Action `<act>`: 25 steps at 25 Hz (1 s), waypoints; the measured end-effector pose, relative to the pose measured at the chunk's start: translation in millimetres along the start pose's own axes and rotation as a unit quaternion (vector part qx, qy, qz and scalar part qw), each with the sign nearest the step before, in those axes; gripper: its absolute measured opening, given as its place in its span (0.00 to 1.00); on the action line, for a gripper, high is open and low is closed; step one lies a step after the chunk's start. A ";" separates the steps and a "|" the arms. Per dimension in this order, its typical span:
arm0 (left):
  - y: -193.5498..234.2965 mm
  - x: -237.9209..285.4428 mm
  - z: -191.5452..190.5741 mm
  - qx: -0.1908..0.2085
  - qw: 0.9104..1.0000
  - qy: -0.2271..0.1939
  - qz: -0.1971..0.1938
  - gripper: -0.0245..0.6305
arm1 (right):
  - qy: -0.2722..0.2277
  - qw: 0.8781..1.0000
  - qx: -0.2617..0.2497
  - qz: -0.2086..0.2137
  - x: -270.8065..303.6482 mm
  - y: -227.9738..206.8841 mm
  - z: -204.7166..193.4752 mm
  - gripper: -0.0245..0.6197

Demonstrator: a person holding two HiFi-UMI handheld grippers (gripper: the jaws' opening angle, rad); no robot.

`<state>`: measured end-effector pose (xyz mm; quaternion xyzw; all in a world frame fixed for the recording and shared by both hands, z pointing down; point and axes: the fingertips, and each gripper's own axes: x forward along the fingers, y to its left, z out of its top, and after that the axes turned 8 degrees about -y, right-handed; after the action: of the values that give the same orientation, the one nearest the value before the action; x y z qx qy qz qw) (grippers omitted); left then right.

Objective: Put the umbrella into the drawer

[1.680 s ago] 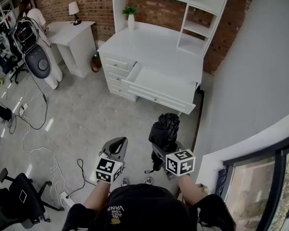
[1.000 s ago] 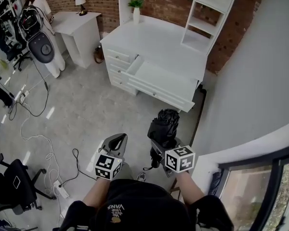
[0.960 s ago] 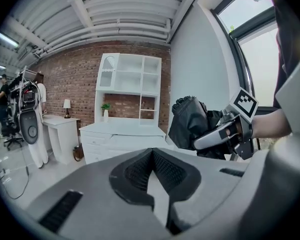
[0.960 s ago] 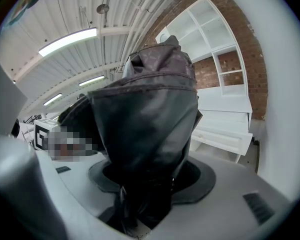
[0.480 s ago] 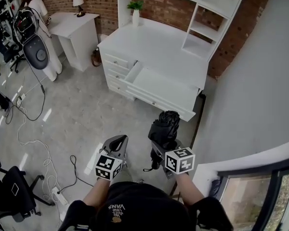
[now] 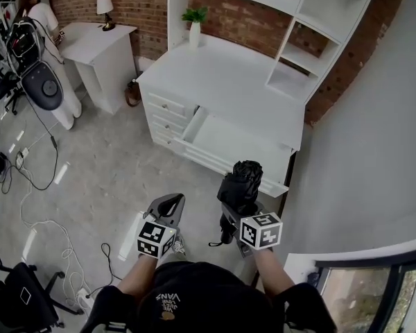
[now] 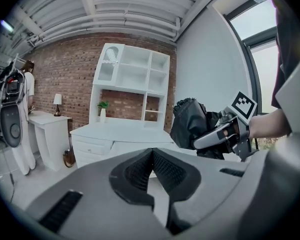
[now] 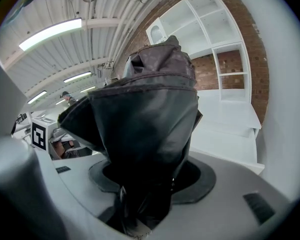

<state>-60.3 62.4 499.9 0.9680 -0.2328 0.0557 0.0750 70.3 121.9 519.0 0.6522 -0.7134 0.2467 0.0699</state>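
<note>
A folded black umbrella stands upright in my right gripper, whose jaws are shut on its lower part. In the right gripper view the umbrella fills the middle and hides the jaw pads of the right gripper. The white desk's top drawer is pulled open just beyond the umbrella, and its inside looks bare. My left gripper hovers to the umbrella's left over the floor; in its own view the left gripper has its fingertips touching and holds nothing. That view also shows the umbrella at the right.
The white desk carries a shelf unit and a potted plant. A small white table with a lamp stands at left. Cables and a black chair are on the floor. A grey wall runs along the right.
Both grippers have come closer to the desk, so the open drawer now lies just beyond the umbrella. The grip on the umbrella and the left jaws look the same.
</note>
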 end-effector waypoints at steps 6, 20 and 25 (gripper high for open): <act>60.9 34.6 12.7 0.003 1.000 0.009 -0.022 0.05 | -0.004 1.000 0.002 -0.023 60.1 -11.4 37.1 0.41; 135.0 85.9 20.6 0.006 0.999 0.023 -0.035 0.05 | -0.015 0.999 -0.020 -0.047 150.8 -57.5 98.1 0.41; 151.1 111.1 18.1 -0.006 1.000 0.026 -0.009 0.05 | 0.001 0.999 -0.038 -0.032 184.0 -85.6 114.5 0.41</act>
<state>-29.9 -122.9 516.0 0.9678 -0.2227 0.0790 0.0873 152.7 -96.1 519.4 0.6714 -0.7008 0.2180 0.1033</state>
